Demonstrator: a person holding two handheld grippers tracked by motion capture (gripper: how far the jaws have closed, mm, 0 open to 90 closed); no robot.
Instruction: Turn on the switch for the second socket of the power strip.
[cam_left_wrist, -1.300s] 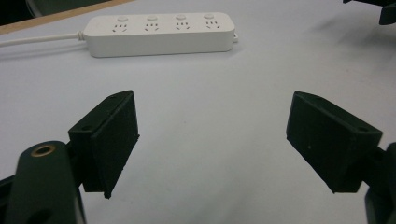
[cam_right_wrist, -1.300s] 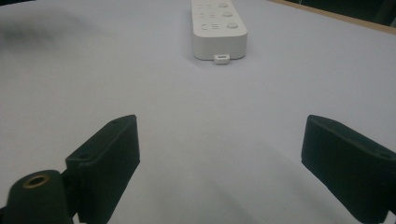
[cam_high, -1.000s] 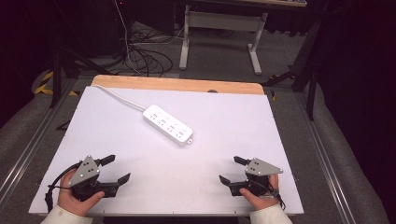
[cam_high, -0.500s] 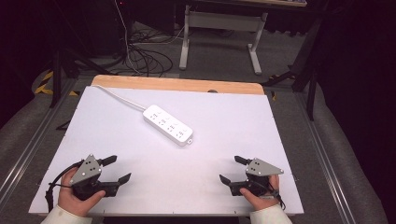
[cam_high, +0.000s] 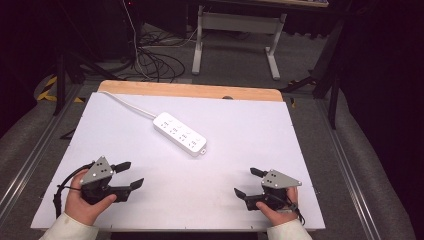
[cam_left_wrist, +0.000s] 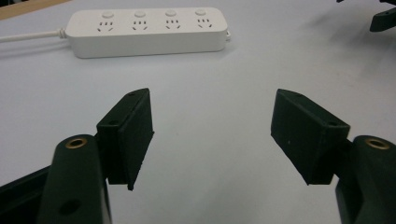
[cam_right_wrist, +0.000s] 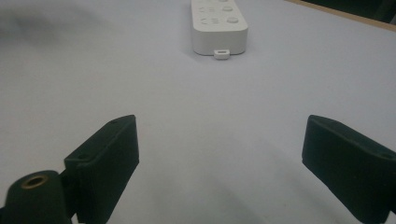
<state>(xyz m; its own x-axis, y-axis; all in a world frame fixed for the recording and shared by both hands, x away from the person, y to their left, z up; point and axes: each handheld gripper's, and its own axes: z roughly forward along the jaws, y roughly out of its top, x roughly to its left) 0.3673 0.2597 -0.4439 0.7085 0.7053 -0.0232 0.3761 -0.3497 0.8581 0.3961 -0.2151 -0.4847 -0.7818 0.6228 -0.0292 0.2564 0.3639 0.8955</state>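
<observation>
Resting near the desk's front left corner, left gripper (cam_high: 126, 175), black two-jaw tool, jaws just been closing a little from a second ago, apart with nothing between. Near front right corner, right gripper (cam_high: 247, 183) unmoved, jaws wide, empty. Lying mid-desk toward the back edge, white rectangular plastic power strip (cam_high: 180, 134), unchanged.

One power strip (cam_high: 179, 134), two tongs (cam_high: 131, 175).

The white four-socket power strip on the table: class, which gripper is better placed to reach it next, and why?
Probably the left gripper. The white four-socket power strip lies broadside across its view, whole length showing between its open fingers, which have just been closing, nothing between them. The right gripper meets only the strip's narrow end.
</observation>
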